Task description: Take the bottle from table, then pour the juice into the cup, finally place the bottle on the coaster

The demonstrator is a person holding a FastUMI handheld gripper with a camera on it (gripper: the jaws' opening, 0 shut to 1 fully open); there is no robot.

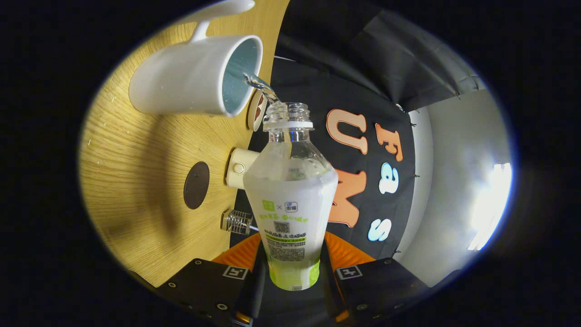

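My gripper [292,277] is shut on a clear plastic bottle [290,200] with a white and green label, held between both fingers near its base. The view is rolled sideways, so the bottle is tipped toward the wooden table [136,181]. Its open neck sits just at the rim of a white mug [195,75] with a pale blue inside. A thin stream of clear liquid [261,86] runs from the bottle's mouth into the mug. A dark round coaster [196,185] lies on the table beside the bottle, beyond my fingers.
A small cream round container [239,168] and a small clear faceted glass object [237,221] stand near the table's edge beside the bottle. Another small round object [257,110] sits past the mug's rim. Black cloth hangs beyond the table, with a pale wall farther off.
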